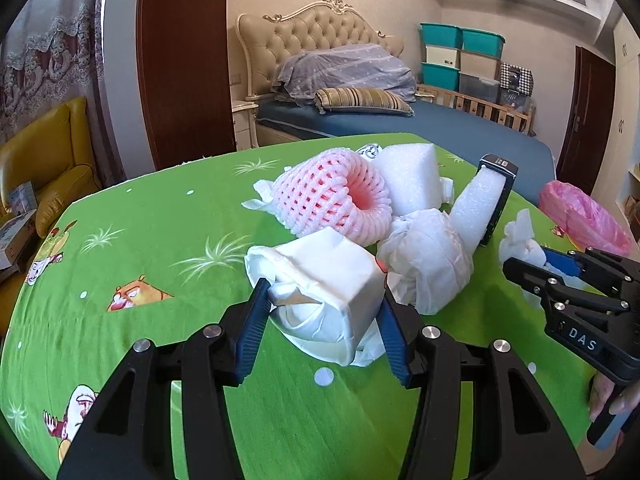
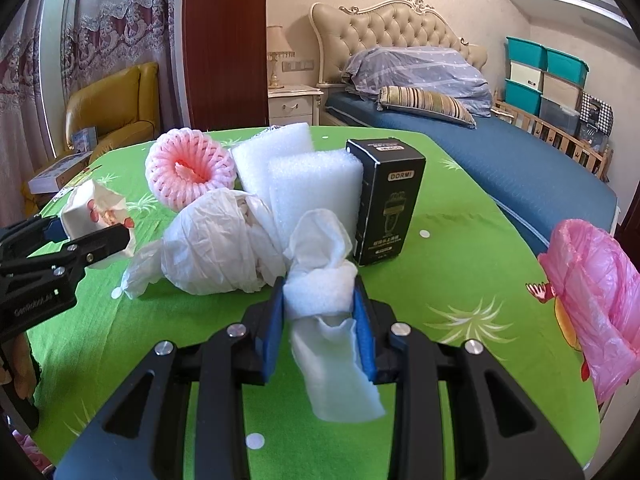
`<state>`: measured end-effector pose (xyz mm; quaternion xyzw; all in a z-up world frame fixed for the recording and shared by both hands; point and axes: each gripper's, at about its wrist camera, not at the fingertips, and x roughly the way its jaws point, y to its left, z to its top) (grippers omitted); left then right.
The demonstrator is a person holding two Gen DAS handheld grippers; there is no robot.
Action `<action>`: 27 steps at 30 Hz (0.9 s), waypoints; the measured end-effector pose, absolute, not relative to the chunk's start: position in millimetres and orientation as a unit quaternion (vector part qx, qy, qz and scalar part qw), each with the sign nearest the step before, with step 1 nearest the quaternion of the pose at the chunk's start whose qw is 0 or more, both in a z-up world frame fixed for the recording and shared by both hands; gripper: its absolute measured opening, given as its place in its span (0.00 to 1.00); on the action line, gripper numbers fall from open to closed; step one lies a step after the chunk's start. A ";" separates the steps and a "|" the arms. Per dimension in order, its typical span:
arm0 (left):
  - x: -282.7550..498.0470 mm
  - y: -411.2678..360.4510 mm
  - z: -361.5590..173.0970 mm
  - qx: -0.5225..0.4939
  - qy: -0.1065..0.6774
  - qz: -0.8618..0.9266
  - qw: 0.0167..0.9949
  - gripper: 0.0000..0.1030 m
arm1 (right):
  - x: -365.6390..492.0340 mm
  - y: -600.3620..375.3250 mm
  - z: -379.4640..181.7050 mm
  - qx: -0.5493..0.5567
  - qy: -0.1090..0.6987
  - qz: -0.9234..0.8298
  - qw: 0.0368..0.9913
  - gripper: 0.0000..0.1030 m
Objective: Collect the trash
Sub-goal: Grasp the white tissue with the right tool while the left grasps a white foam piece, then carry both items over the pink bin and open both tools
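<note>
My left gripper (image 1: 324, 300) is shut on a crumpled white paper pack (image 1: 324, 288), held just above the green tablecloth (image 1: 160, 240); it also shows in the right wrist view (image 2: 96, 208). My right gripper (image 2: 320, 300) is shut on a twisted white tissue (image 2: 320, 280); it also shows in the left wrist view (image 1: 536, 264). Behind lie a pink foam fruit net (image 1: 336, 196), a white crumpled bag (image 2: 216, 248), white foam blocks (image 2: 312, 192) and a black box (image 2: 388, 196).
A pink plastic bag (image 2: 592, 292) hangs open at the table's right edge. Beyond the table stand a bed (image 2: 480, 148), a yellow armchair (image 2: 116, 104) and a wooden door (image 2: 224, 40).
</note>
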<state>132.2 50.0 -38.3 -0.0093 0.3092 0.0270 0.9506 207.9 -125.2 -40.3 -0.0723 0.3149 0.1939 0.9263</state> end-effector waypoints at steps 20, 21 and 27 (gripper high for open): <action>99.9 21.9 -23.6 0.023 0.251 0.016 0.968 0.49 | 182.2 -138.2 -29.4 -0.057 0.287 0.199 0.935 0.30; 98.4 19.6 -22.6 0.024 0.247 0.012 0.969 0.49 | 180.4 -140.7 -28.2 -0.056 0.285 0.198 0.936 0.30; 91.4 0.7 -21.3 0.040 0.236 -0.015 0.971 0.49 | 167.8 -161.6 -21.8 -0.044 0.268 0.185 0.945 0.30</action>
